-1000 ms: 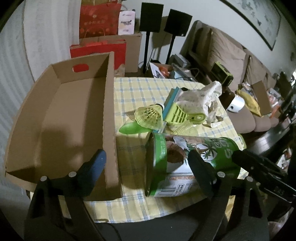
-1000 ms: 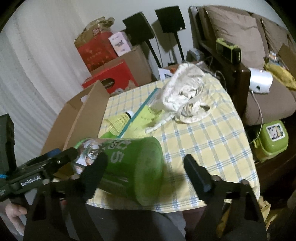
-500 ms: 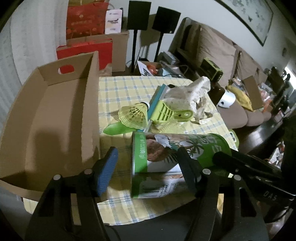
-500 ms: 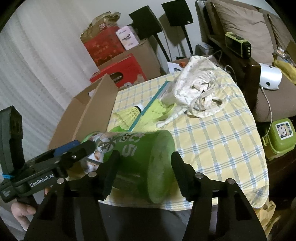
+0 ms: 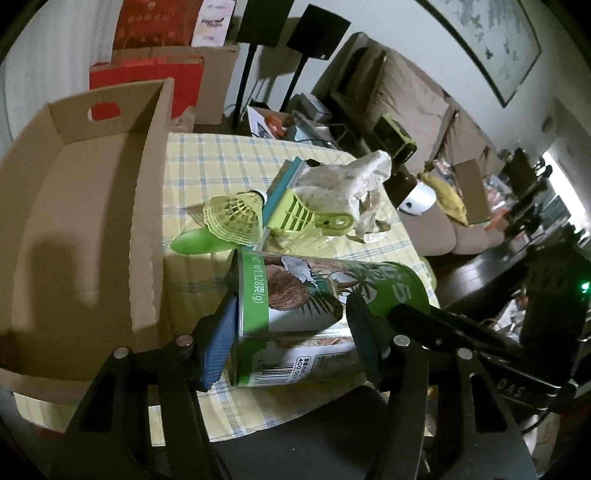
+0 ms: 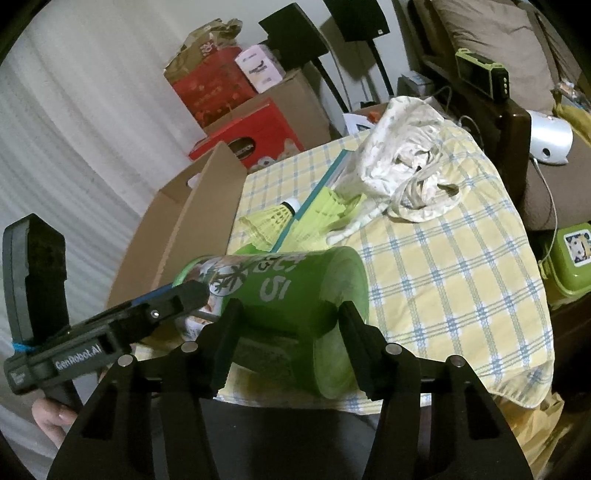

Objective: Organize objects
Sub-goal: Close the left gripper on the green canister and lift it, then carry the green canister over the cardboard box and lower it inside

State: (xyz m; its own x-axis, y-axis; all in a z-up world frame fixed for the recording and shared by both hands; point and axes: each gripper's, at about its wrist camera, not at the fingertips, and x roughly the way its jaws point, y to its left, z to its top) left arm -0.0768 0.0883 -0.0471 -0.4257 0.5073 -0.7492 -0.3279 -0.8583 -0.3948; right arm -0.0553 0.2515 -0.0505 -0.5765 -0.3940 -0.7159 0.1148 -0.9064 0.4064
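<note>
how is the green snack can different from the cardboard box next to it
The green snack can lies on its side; the cardboard box sits upright with its top open. The can is round and printed with coconuts; the box is plain brown with flat walls. The can has both grippers around it; the box is untouched and looks empty. Both rest on the checked tablecloth.

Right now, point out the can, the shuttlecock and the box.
can (image 5: 317, 291), left wrist view, on its printed side.
shuttlecock (image 5: 232, 218), left wrist view, on its yellow skirt.
box (image 5: 147, 206), left wrist view, on its right wall.

Speaker stands (image 5: 291, 26), sofa (image 5: 417, 107), red boxes (image 6: 236, 136)
</note>
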